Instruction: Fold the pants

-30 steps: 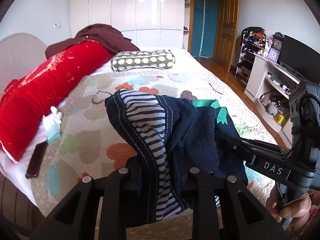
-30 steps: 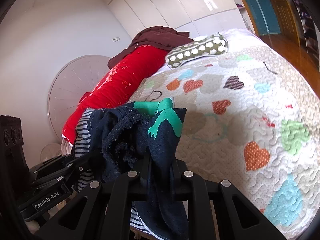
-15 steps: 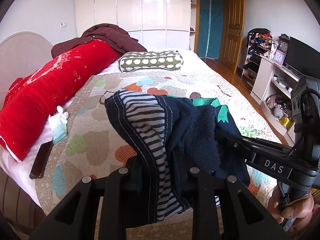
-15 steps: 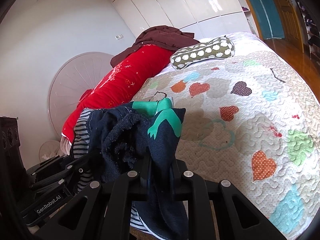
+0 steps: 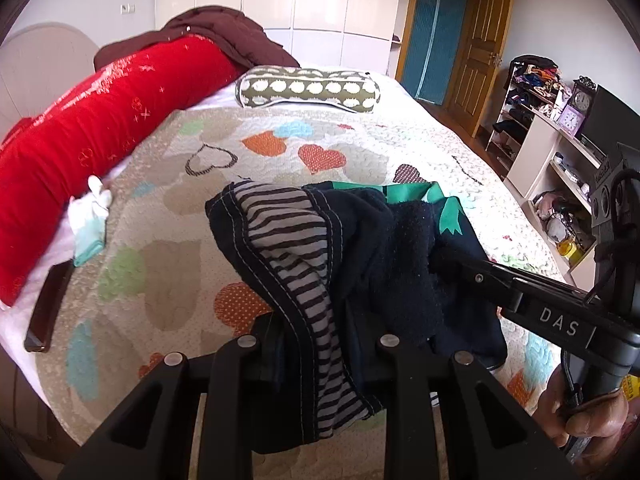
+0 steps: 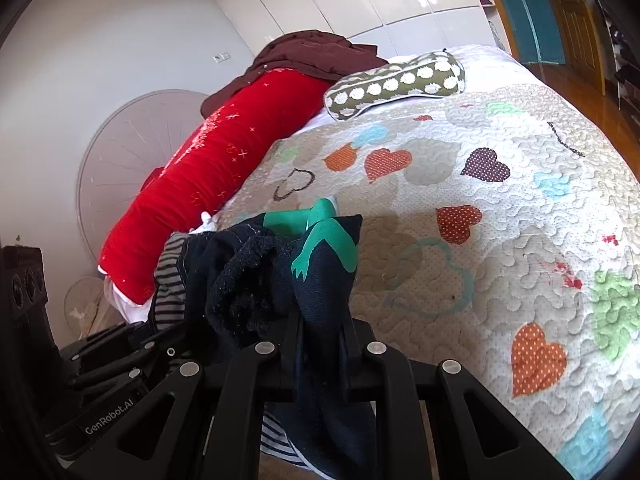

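Note:
The pants (image 5: pixel 360 248) are dark navy with a grey striped lining and a green print, bunched up and held in the air over the bed. My left gripper (image 5: pixel 316 344) is shut on the striped waistband part. My right gripper (image 6: pixel 320 344) is shut on the navy part with the green print (image 6: pixel 324 240). The right gripper also shows in the left wrist view (image 5: pixel 460 268), coming in from the right, close beside the left one. The left gripper shows at the lower left of the right wrist view (image 6: pixel 160 344). The cloth hides both sets of fingertips.
The bed has a heart-patterned quilt (image 5: pixel 320 152). A long red bolster (image 5: pixel 100 128) lies along its left side under a brown garment (image 5: pixel 224 28). A spotted pillow (image 5: pixel 308 90) lies at the far end. A phone (image 5: pixel 48 308) and a small white-teal cloth (image 5: pixel 90 220) lie at the left edge. Shelves (image 5: pixel 560 152) stand at the right.
Both grippers, still holding the pants, have risen and tilted down, so more of the quilt shows beneath. The grip on the pants has not changed.

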`<state>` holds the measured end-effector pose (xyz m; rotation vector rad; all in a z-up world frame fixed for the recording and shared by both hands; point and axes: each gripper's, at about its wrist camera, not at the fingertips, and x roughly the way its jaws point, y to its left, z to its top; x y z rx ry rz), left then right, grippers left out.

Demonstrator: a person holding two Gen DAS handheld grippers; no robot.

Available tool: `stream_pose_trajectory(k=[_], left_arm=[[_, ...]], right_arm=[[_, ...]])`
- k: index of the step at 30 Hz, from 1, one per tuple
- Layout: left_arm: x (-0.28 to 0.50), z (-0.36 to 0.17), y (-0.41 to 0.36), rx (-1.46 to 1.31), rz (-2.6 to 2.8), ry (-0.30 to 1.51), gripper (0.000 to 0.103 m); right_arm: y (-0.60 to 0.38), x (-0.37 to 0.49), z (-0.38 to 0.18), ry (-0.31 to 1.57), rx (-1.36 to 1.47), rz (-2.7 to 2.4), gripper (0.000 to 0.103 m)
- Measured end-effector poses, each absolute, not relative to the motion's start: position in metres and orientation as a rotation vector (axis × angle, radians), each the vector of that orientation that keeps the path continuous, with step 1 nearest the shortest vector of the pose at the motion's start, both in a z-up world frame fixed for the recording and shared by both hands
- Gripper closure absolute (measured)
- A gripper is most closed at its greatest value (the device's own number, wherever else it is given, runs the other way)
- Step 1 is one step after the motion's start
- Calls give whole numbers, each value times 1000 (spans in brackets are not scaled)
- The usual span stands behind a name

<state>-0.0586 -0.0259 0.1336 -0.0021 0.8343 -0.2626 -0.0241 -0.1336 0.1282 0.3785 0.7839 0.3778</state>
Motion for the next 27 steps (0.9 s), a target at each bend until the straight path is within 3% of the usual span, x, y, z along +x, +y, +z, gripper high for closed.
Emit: stream_pose_trajectory(k=[15, 27], left_arm=[[47, 107, -25, -37, -270, 891, 79], [86, 90, -27, -40, -272, 935, 79]], right_arm=[[-133, 74, 112, 825, 343, 323, 89], [-134, 105, 103, 841, 336, 308, 89]])
